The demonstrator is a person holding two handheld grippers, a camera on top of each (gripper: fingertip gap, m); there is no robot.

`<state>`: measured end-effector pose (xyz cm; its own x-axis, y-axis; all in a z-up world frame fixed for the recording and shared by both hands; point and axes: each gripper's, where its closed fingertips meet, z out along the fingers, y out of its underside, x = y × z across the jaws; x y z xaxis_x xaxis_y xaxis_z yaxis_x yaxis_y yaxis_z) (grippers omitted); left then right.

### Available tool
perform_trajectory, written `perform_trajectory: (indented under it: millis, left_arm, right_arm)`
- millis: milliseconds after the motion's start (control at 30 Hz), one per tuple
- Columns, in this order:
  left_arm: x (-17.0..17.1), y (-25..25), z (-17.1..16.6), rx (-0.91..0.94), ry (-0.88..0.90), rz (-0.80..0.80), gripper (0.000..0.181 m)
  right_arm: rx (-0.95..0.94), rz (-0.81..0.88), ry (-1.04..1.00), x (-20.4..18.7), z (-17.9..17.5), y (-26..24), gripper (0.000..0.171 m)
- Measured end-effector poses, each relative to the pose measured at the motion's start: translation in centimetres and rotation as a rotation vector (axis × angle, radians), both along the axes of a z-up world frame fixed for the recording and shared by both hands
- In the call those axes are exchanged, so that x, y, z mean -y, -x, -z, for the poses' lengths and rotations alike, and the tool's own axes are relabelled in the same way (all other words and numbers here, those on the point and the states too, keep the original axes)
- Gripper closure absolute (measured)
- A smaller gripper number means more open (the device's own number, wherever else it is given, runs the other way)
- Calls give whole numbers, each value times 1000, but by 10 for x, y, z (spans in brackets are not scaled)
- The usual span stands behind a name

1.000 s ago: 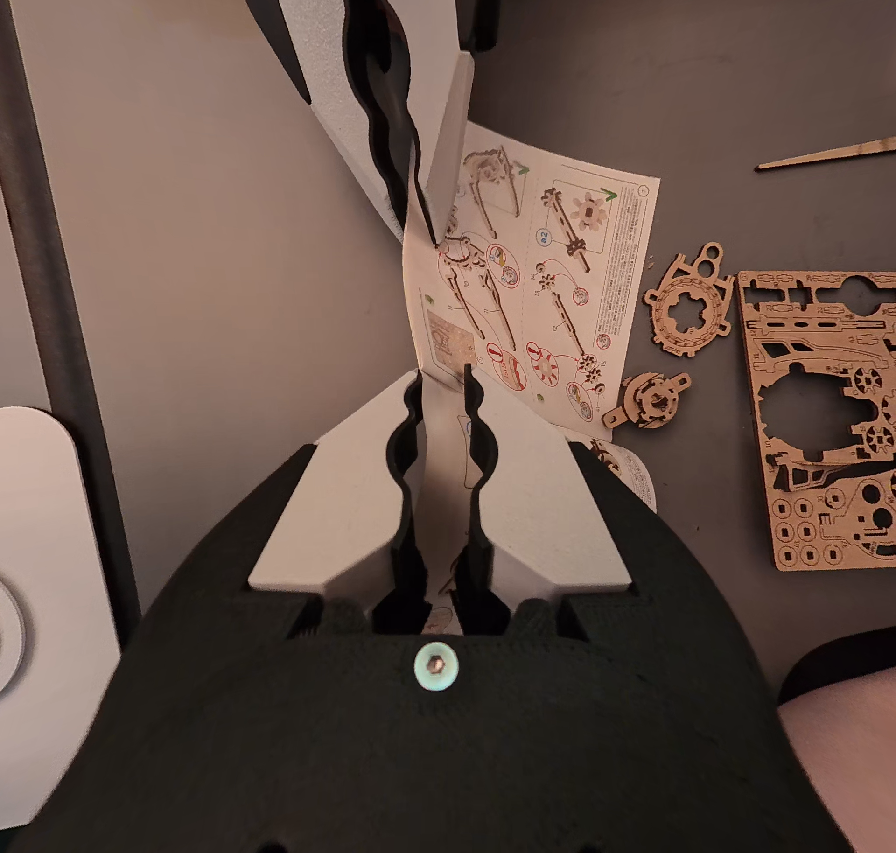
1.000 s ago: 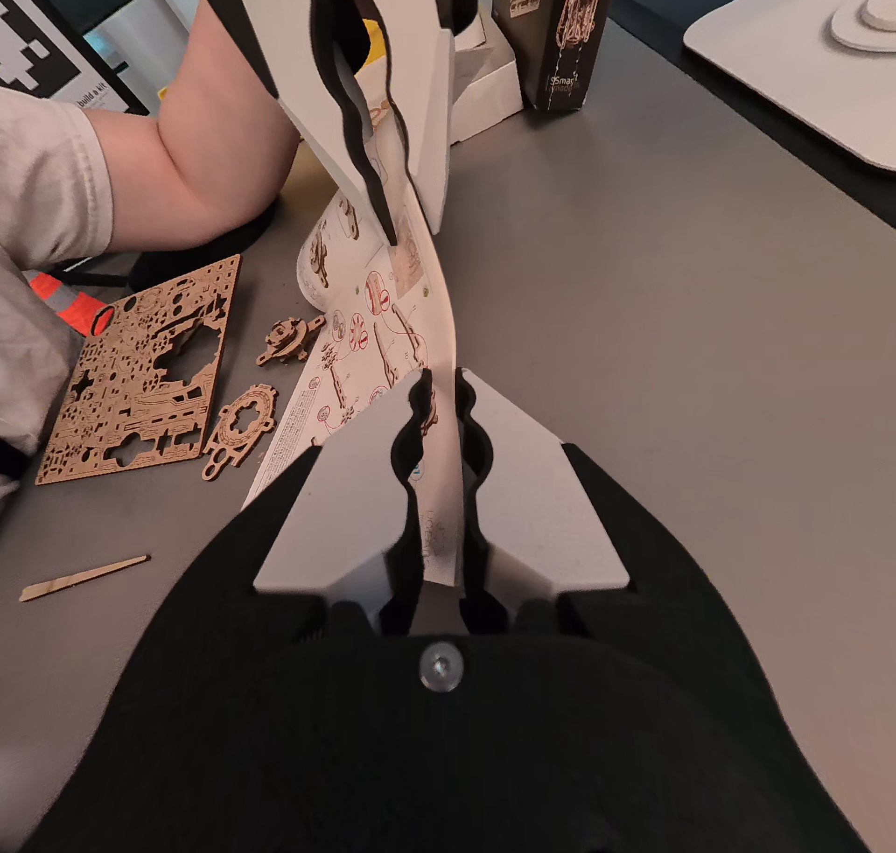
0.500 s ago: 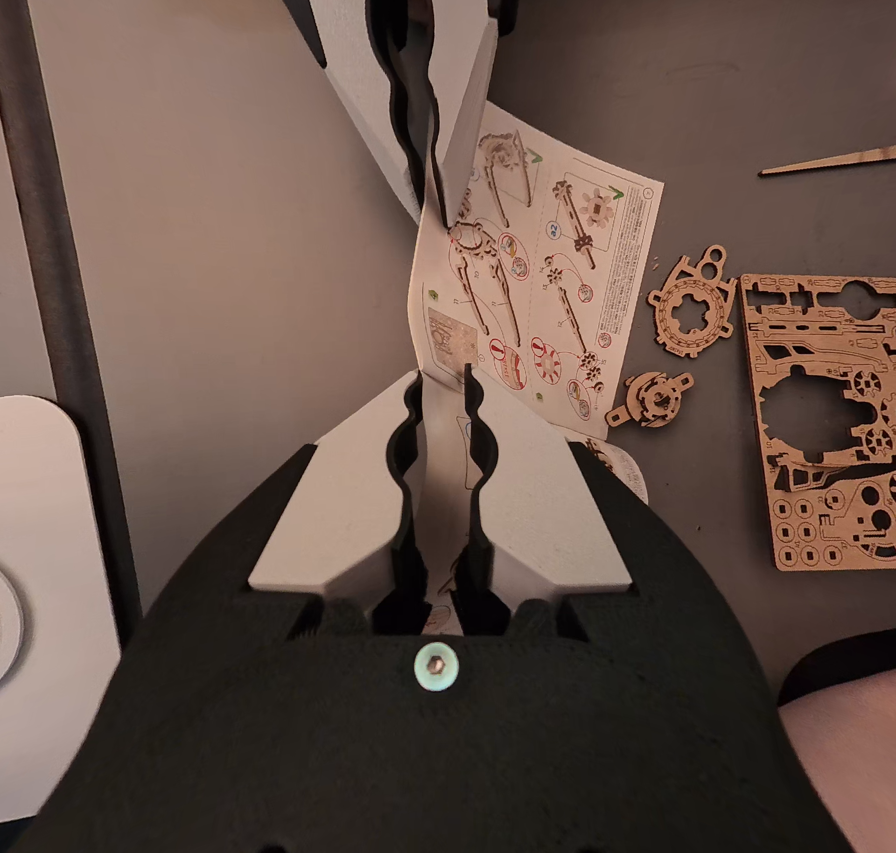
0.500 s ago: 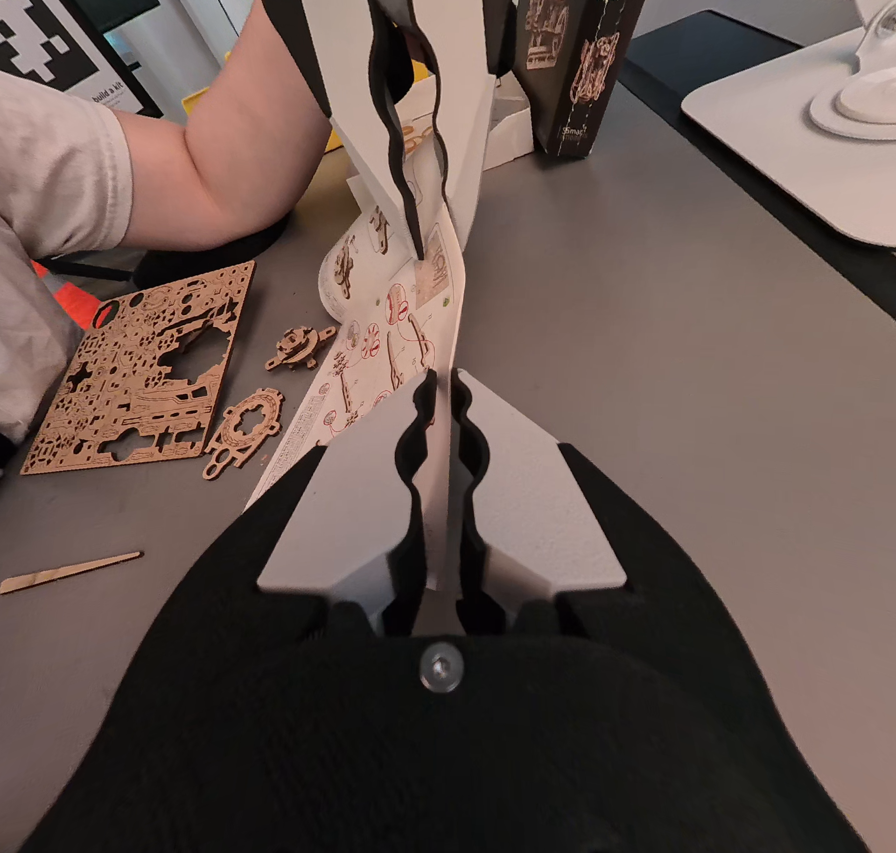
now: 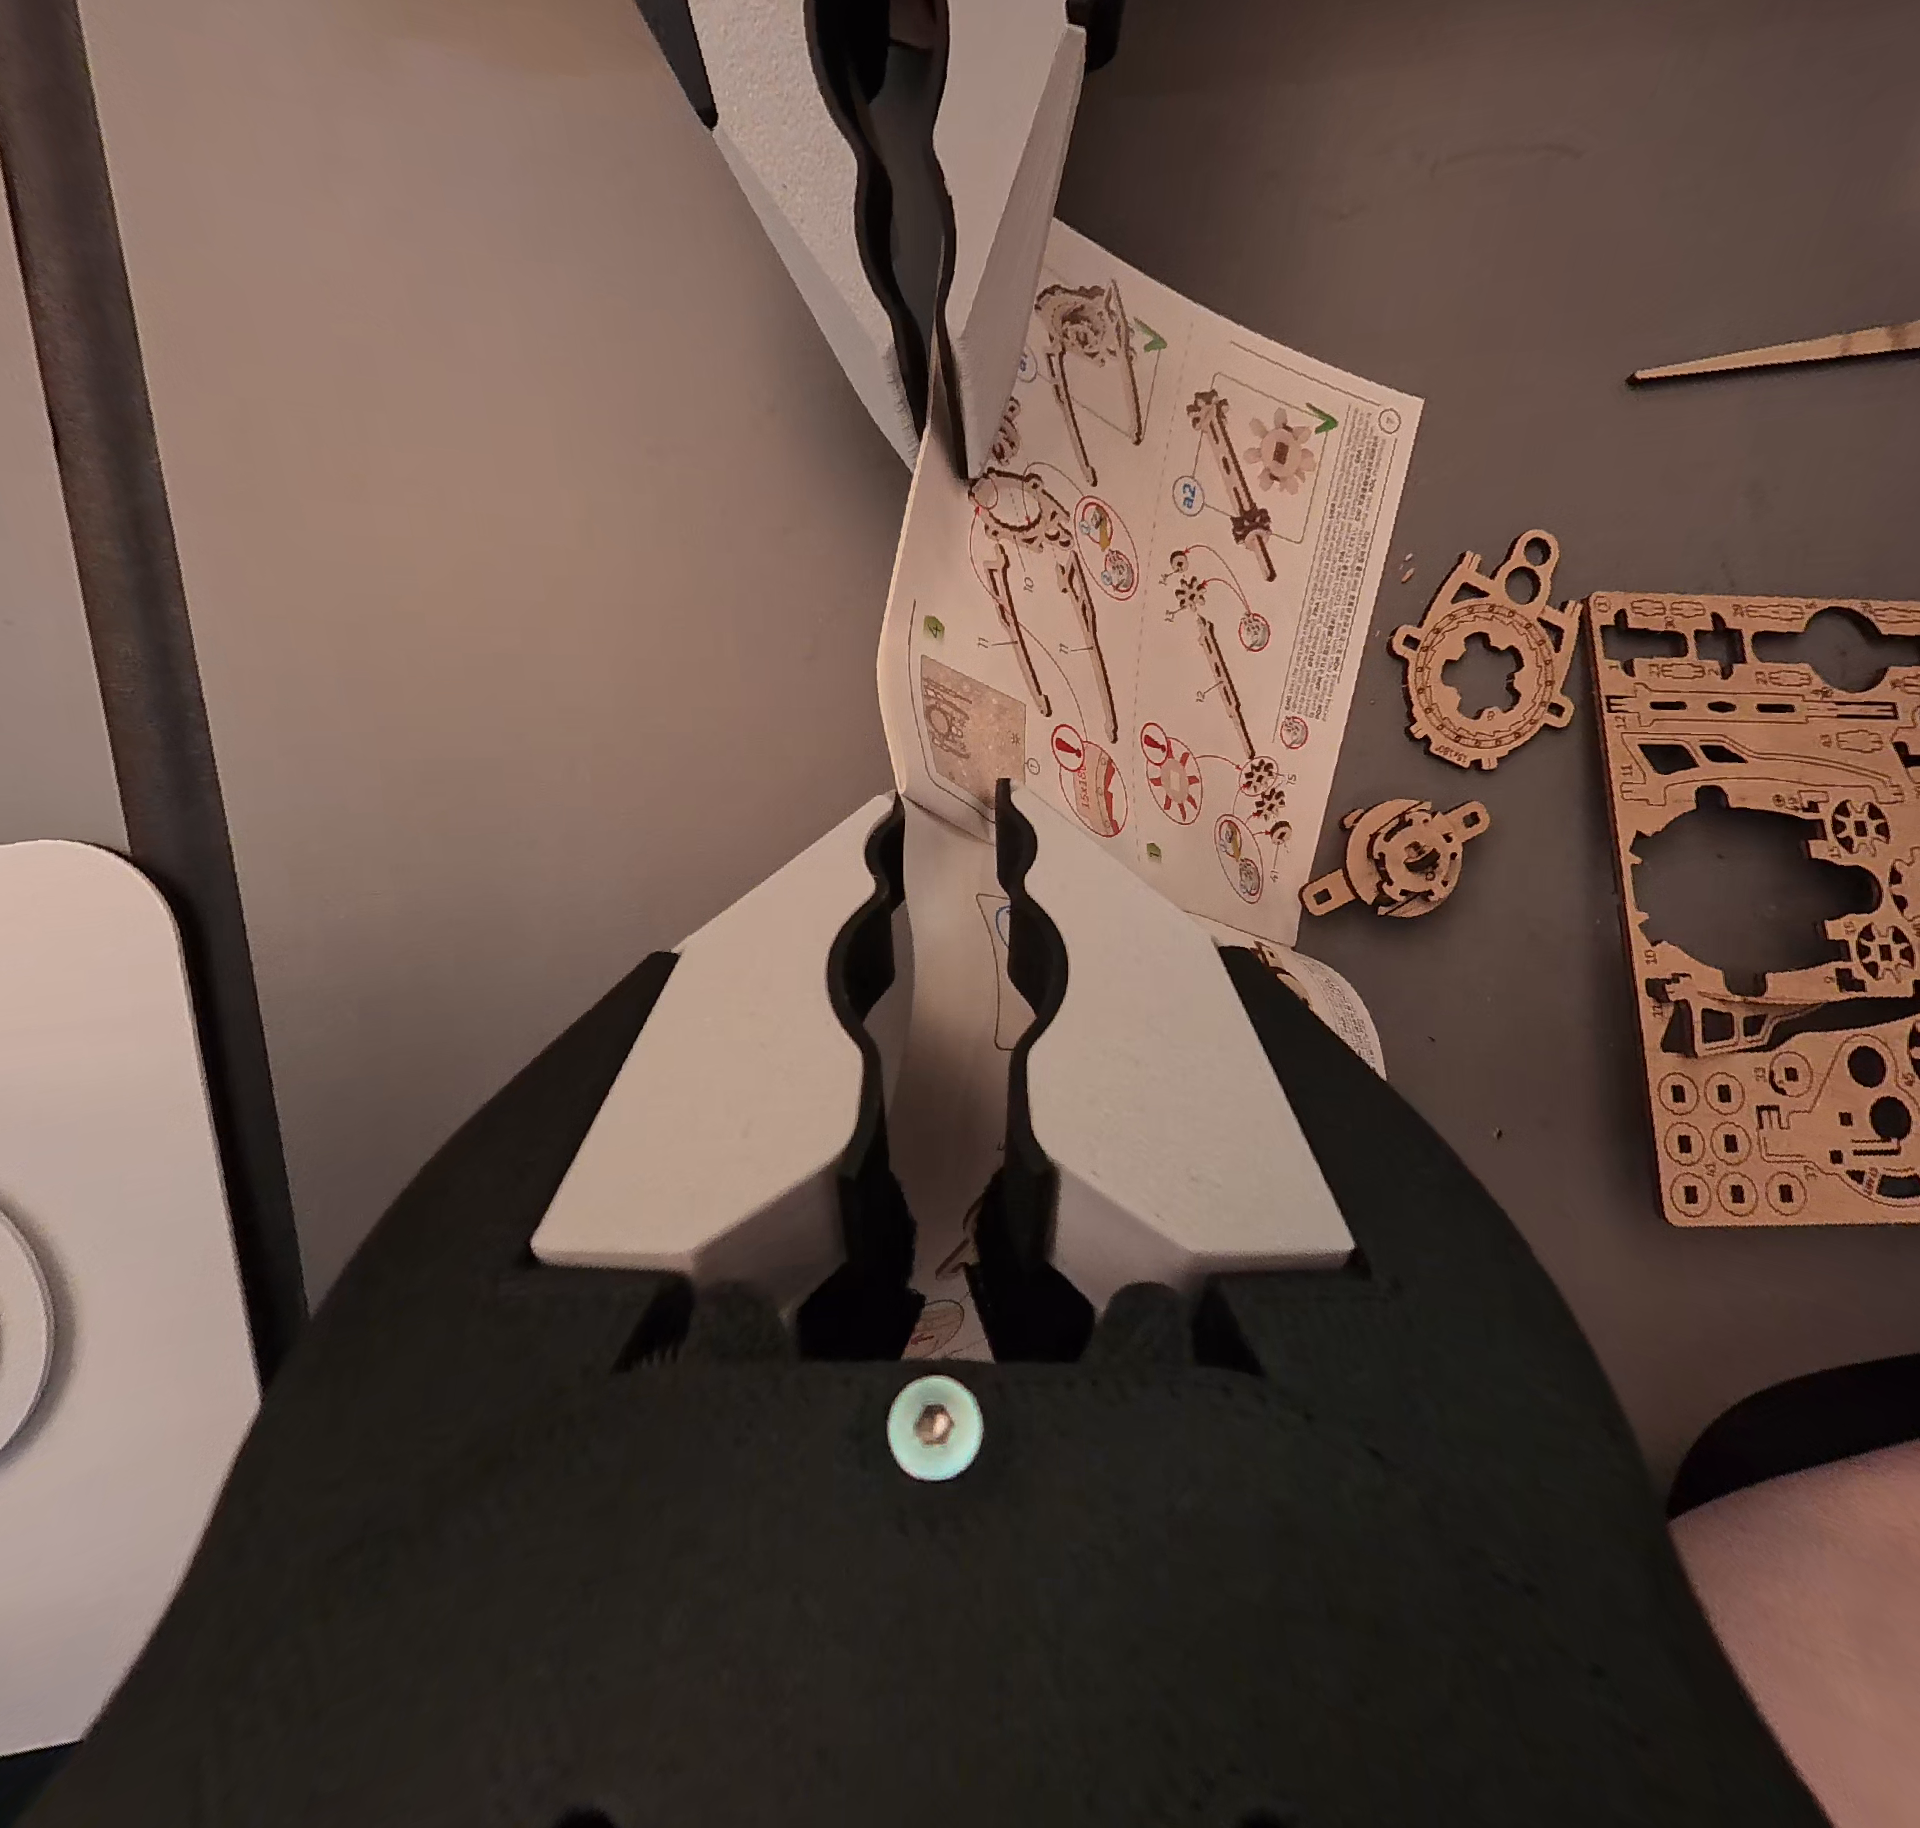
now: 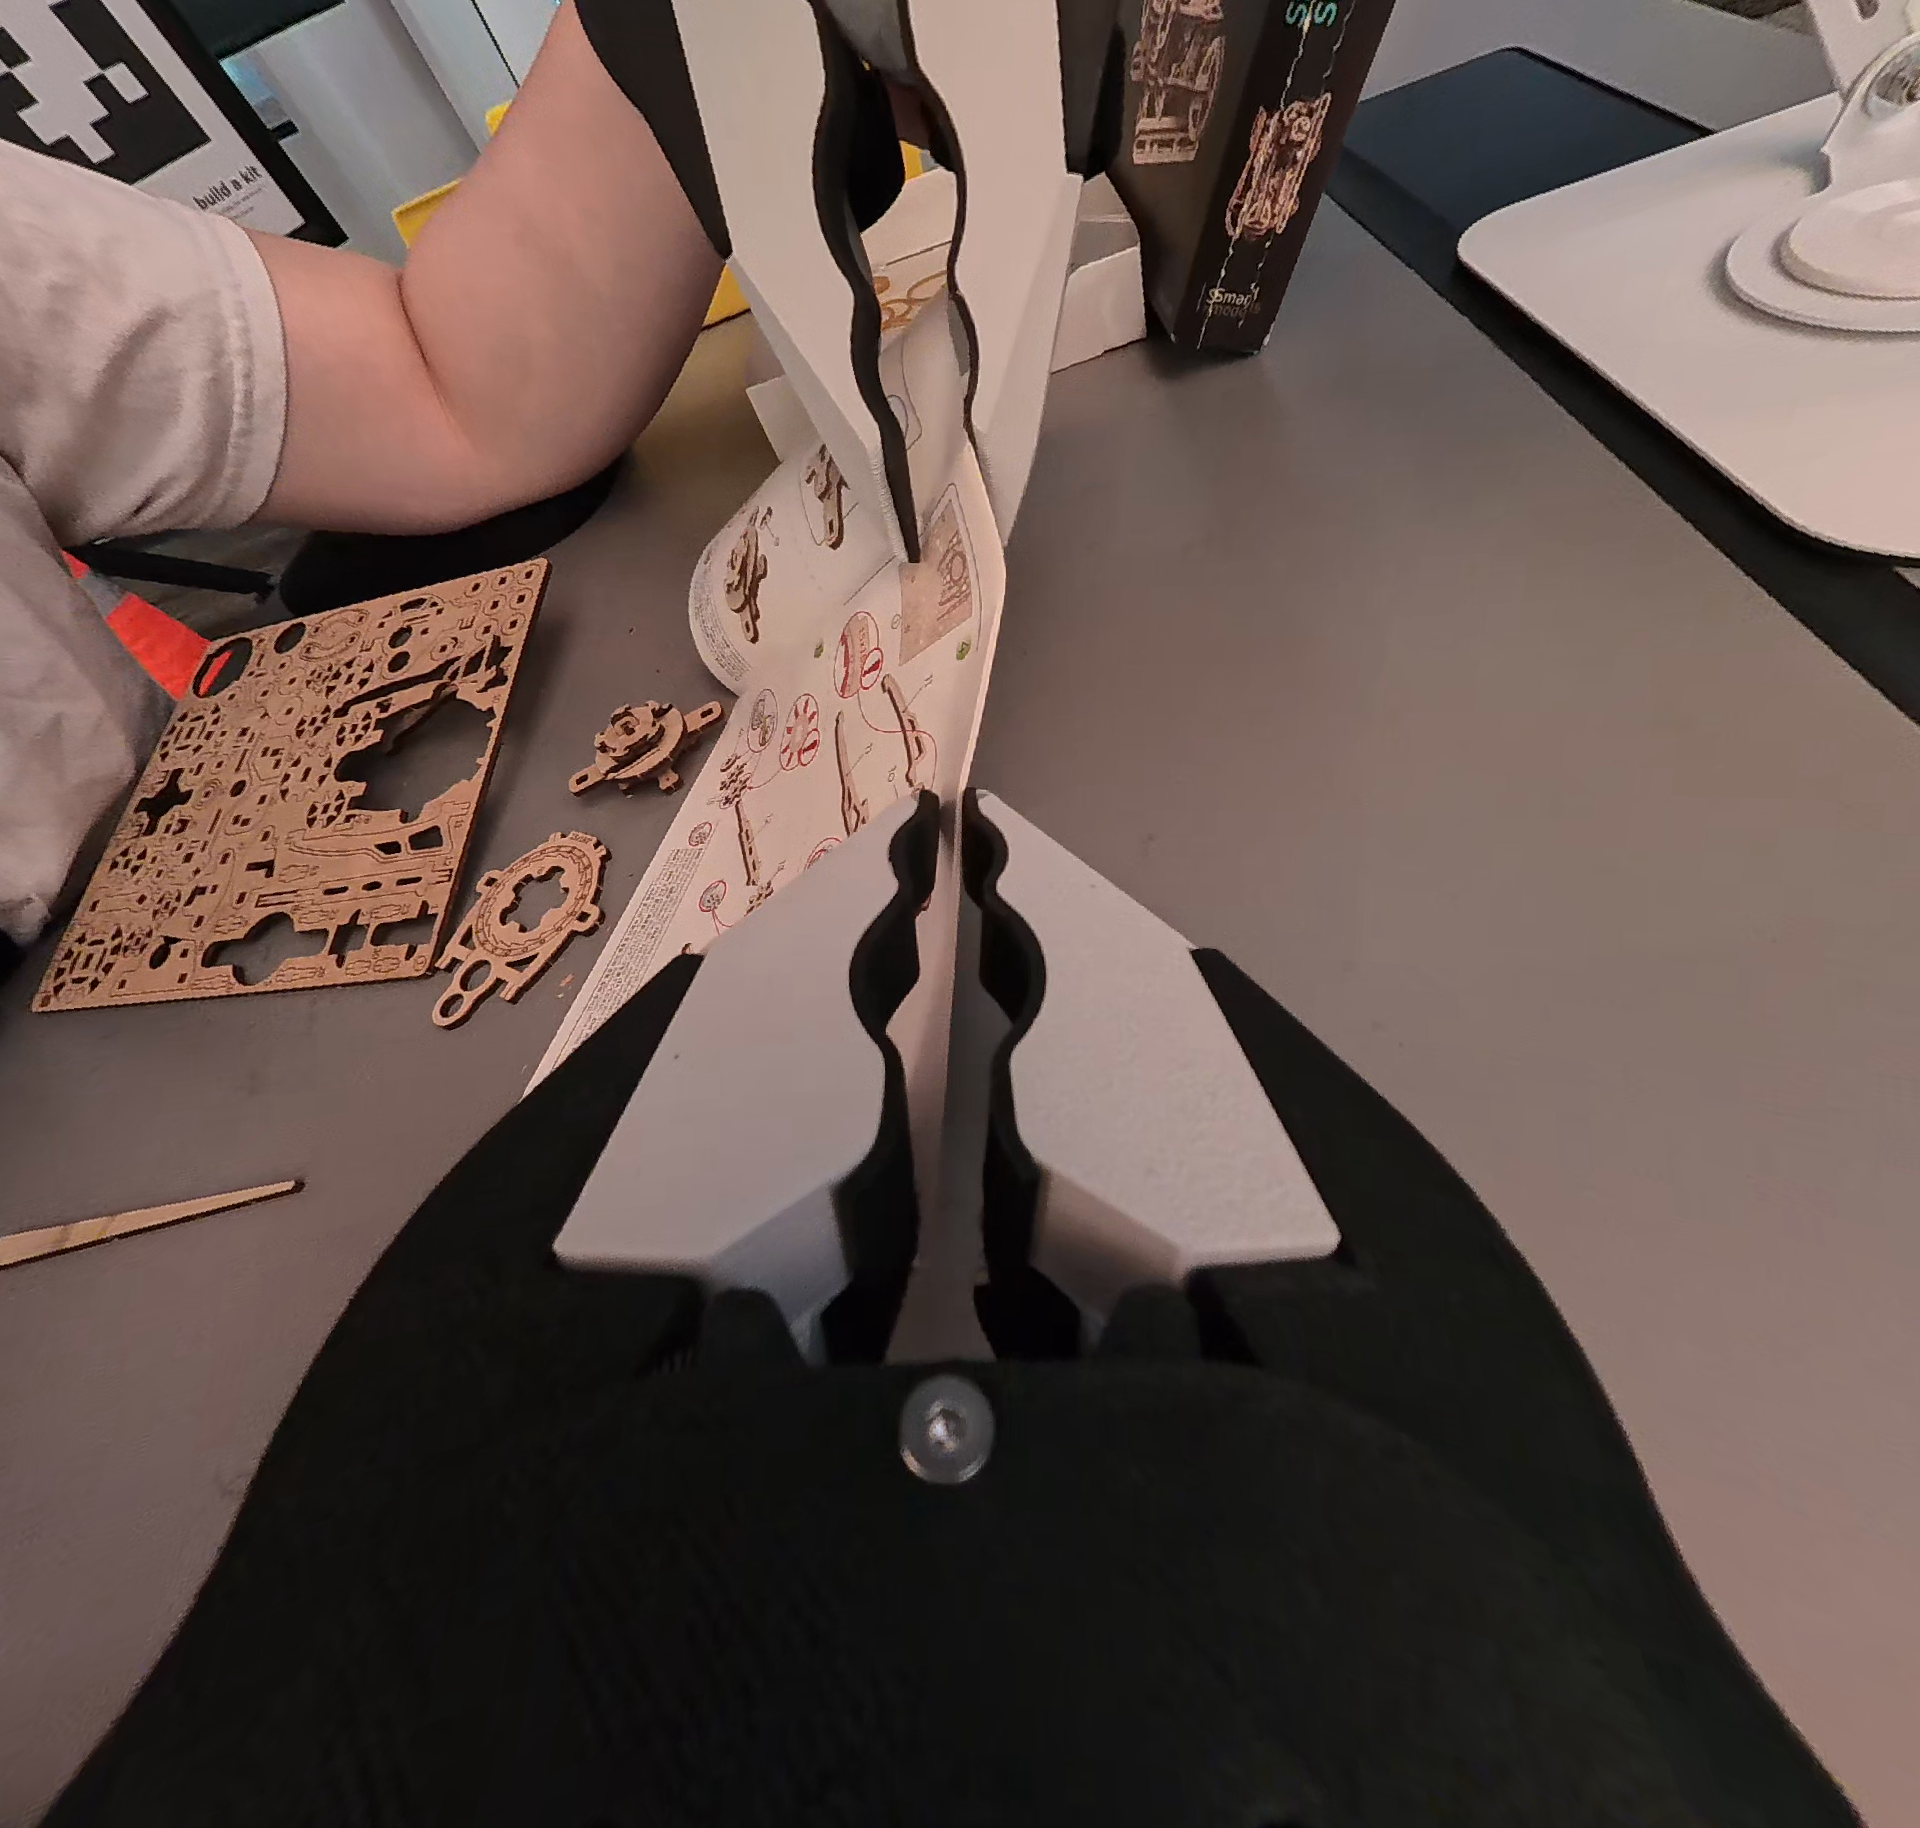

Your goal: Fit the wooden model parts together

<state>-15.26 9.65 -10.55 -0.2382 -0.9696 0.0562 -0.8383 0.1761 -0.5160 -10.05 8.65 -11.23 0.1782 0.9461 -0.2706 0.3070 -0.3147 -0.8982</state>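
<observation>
Plainly, in the left wrist view the left gripper (image 5: 948,822) pinches the near edge of the instruction sheet (image 5: 1195,635), its fingers nearly together on the paper, while the right gripper (image 5: 940,428) clamps the far edge, so the page is stretched between them and tilted open, probably to read the next step. The wooden parts lie untouched on the table (image 5: 520,531): a ring-shaped piece (image 5: 1481,656), a small assembled hub (image 5: 1397,859) and the cut-out board (image 5: 1766,895) just right of the sheet. Compared with a second ago, the far gripper has shifted rightward and the sheet stands straighter. In the right wrist view the right gripper (image 6: 948,812) is closed on the paper's edge, the left gripper (image 6: 940,521) holding the opposite end; the board (image 6: 281,802) and loose pieces sit left of the sheet. The page, bowed earlier, is now pulled nearly taut.
</observation>
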Motion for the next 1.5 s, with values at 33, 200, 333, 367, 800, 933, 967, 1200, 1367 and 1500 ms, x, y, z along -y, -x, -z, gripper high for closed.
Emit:
perform_trajectory:
  millis: [33,200,333,367,800,933,967,1200,1367,1500]
  left_arm:
    - [0,0,0,0,0,0,167]
    - [0,0,1,-2,1,-2,167]
    - [-1,0,1,-4,0,-5,167]
    - [-1,0,1,-4,-1,-7,167]
    - [-2,0,2,-6,2,-11,167]
    - [-2,0,3,-8,12,-14,167]
    - [-2,0,3,-9,13,-15,167]
    - [-5,2,5,-26,2,-30,166]
    - [-8,1,9,-39,5,-50,165]
    - [-13,0,13,-44,-17,-69,162]
  right_arm:
    - [0,0,-1,0,0,0,169]
    - [-1,2,-2,0,1,0,168]
    - [0,5,-9,0,1,0,168]
    - [0,6,-9,-1,1,0,168]
    - [-5,5,-1,0,1,0,167]
    - [6,8,-11,-1,2,0,167]
    - [12,10,-16,-1,3,0,167]
    - [67,36,-81,-5,7,1,167]
    - [130,49,-136,-8,13,1,166]
    - [190,49,-191,-9,20,-2,166]
